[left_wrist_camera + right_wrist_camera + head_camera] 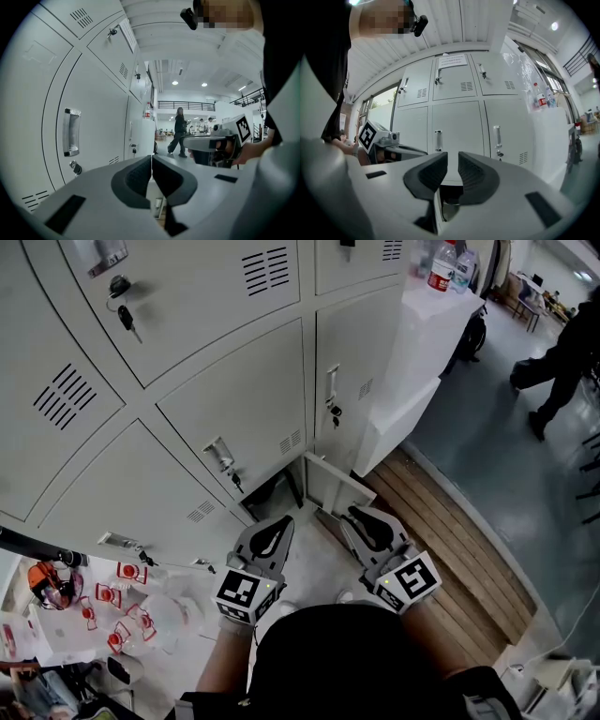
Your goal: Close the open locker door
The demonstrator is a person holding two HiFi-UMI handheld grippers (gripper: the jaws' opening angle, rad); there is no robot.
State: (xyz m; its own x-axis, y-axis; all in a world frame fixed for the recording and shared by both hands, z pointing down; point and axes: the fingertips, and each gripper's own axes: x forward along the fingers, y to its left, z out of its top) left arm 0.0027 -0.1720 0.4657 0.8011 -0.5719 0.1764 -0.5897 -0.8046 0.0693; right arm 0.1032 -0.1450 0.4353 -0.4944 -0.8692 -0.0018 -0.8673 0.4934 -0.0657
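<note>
Bottom-row locker [275,493] dark inside, door [335,486] ajar; left gripper [278,525] closed on nothing, right gripper [360,516] slightly parted, empty, near wood floor [459,549].

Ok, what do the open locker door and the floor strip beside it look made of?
Open locker door: likely painted sheet metal, going by the thin, flat panel in pale grey with a matte look. Floor strip: brown planks with visible seams, probably wood or wood-look laminate.

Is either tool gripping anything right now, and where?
Nothing is held. The left tool is shut and empty; the right tool is slightly open and empty, the door ungripped.
</note>
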